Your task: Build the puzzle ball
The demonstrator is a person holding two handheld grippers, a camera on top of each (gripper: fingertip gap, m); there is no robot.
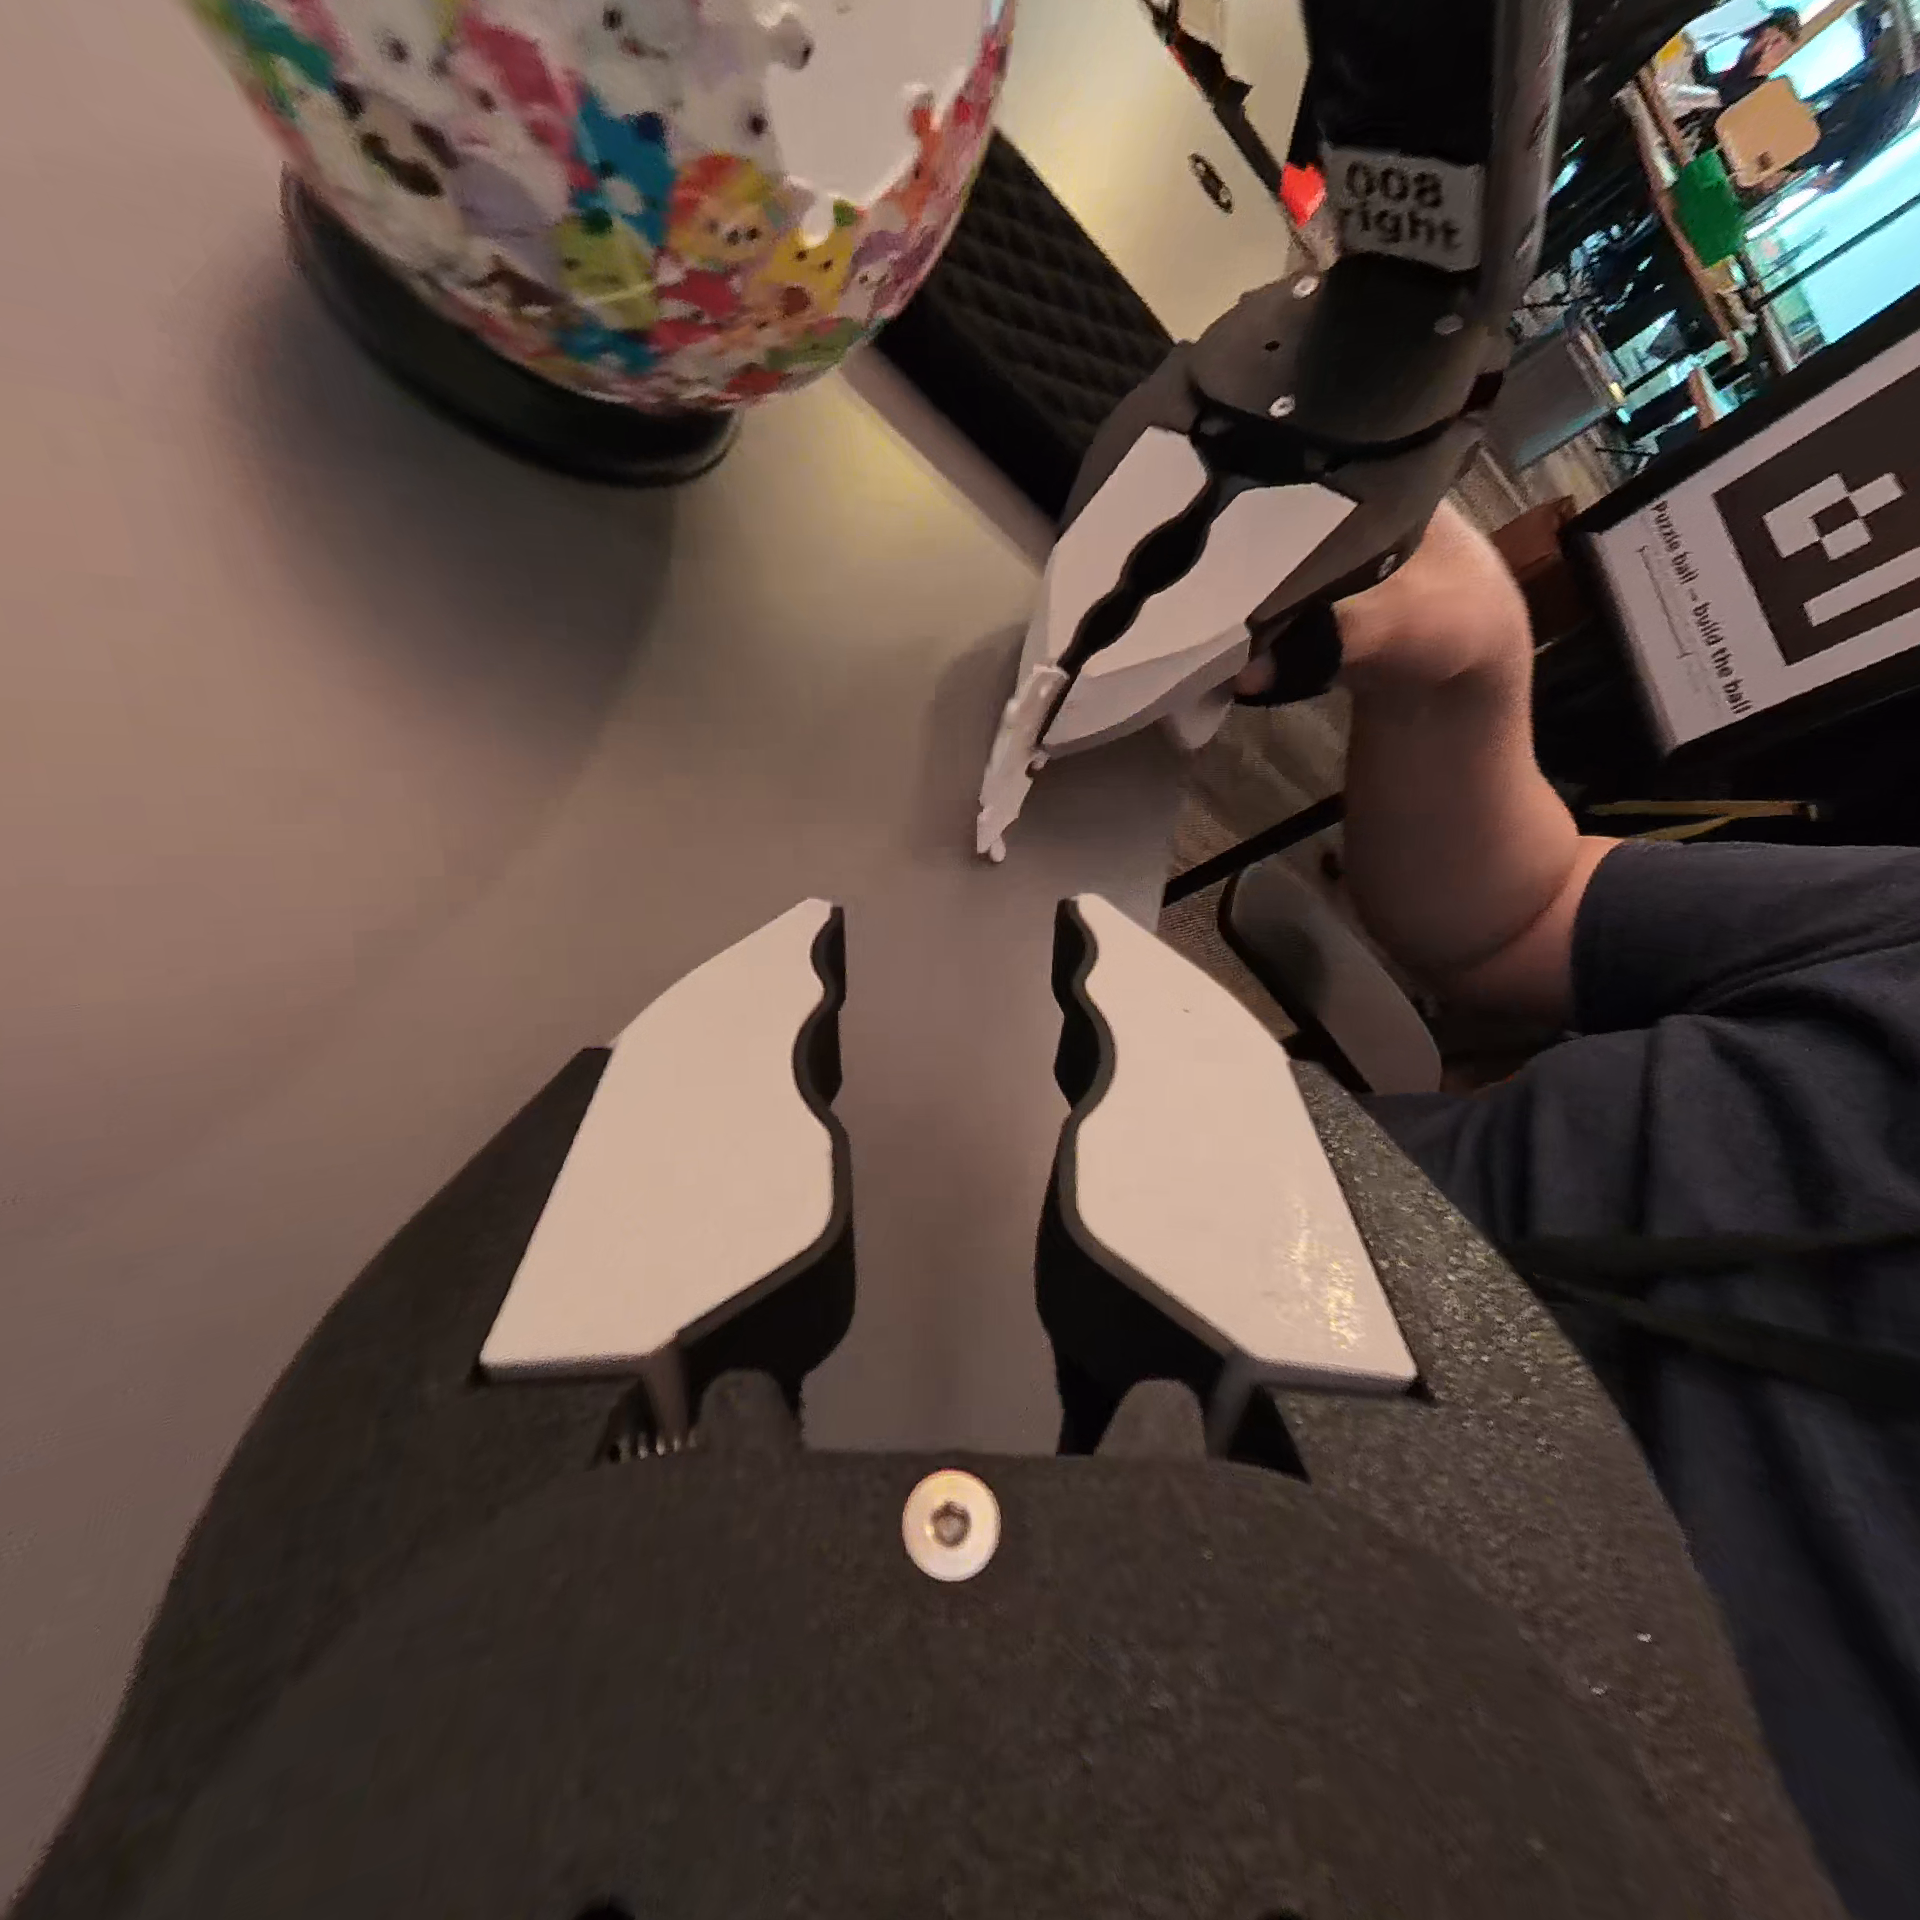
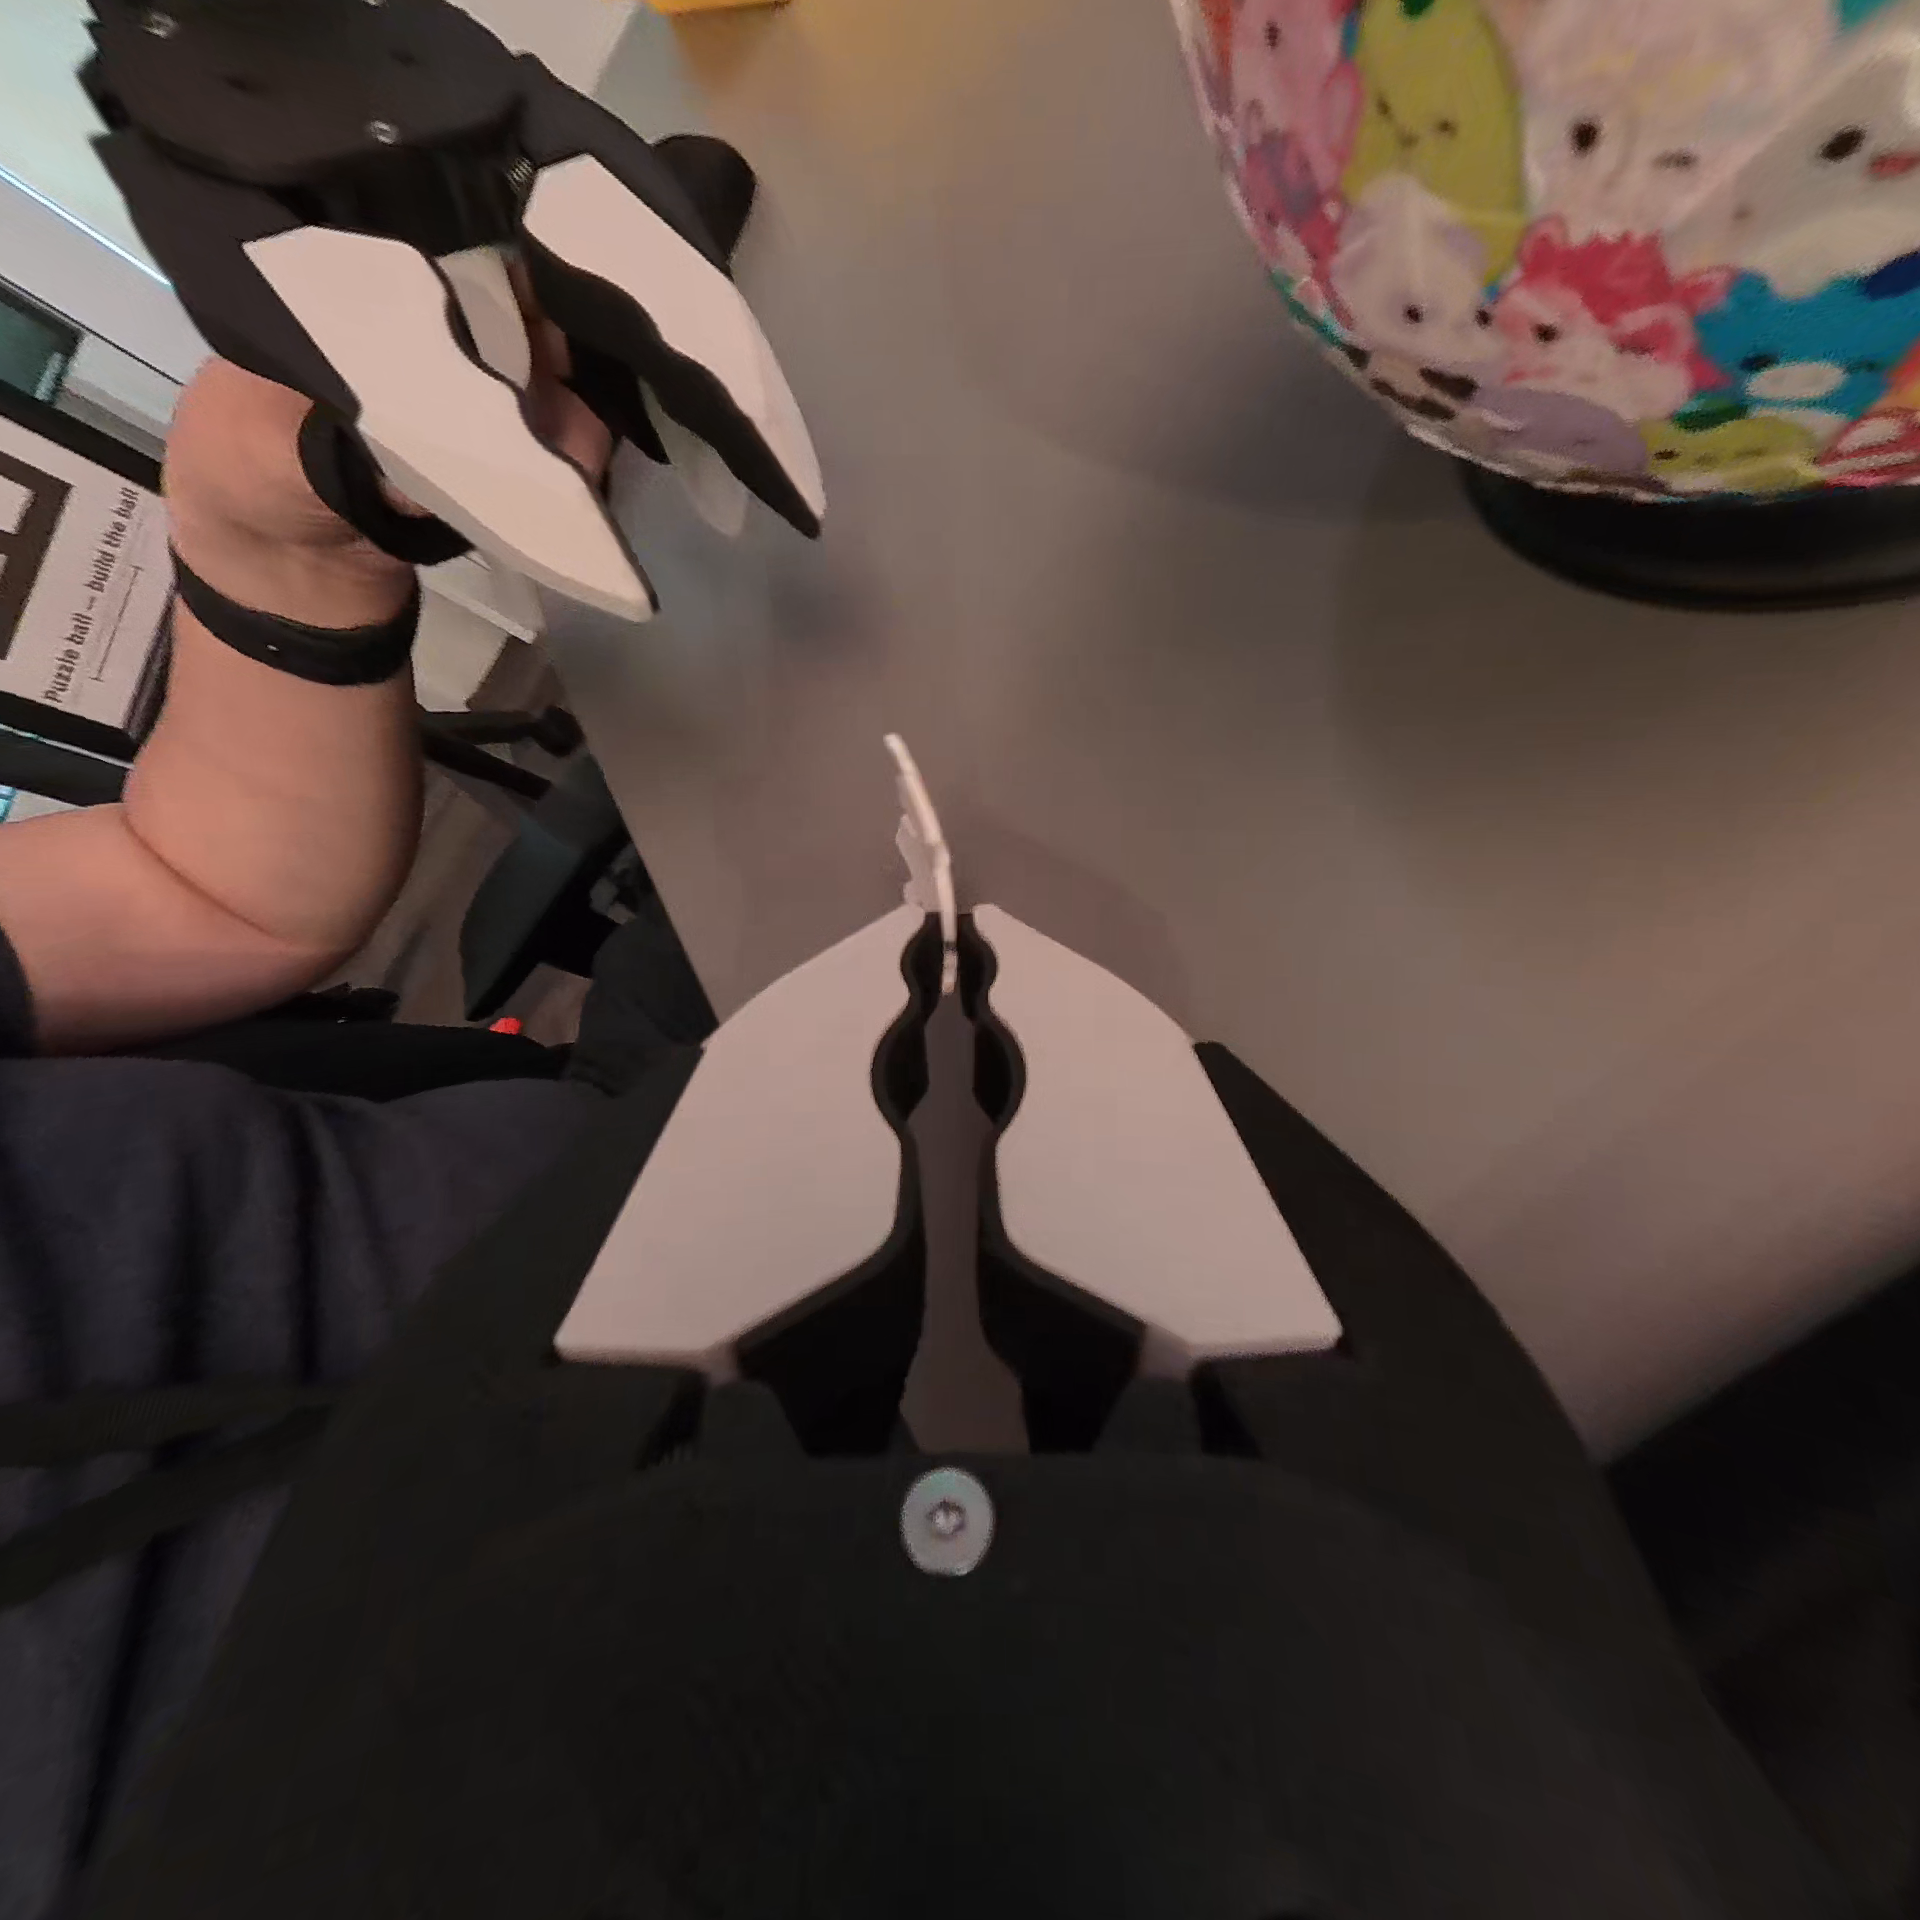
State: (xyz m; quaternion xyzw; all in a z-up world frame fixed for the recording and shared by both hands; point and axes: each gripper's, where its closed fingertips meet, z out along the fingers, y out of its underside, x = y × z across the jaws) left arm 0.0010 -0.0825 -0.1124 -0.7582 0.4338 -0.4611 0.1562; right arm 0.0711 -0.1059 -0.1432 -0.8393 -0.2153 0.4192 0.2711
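The colourful puzzle ball point(image 1: 613, 197) stands on a black ring stand point(image 1: 499, 384) on the grey table, with an open gap in its shell showing the white inside. It also shows at the top right of the right wrist view point(image 2: 1621, 239). My right gripper point(image 2: 943, 920) is shut on a white puzzle piece point(image 2: 928, 831), held edge-on just above the table. In the left wrist view that gripper point(image 1: 1049, 691) holds the piece point(image 1: 1010, 764) in front of my left gripper point(image 1: 951, 914), which is open and empty. The left gripper point(image 2: 727, 566) hovers above the table's edge.
The table edge point(image 1: 1132, 862) runs close by, with a chair and floor beyond. A sign with a black-and-white marker point(image 1: 1766, 592) stands off the table. A black textured panel point(image 1: 1029, 343) lies behind the ball. A person's forearms and dark sleeves are near both grippers. Spacing between my two grippers at the tips: around 9 cm.
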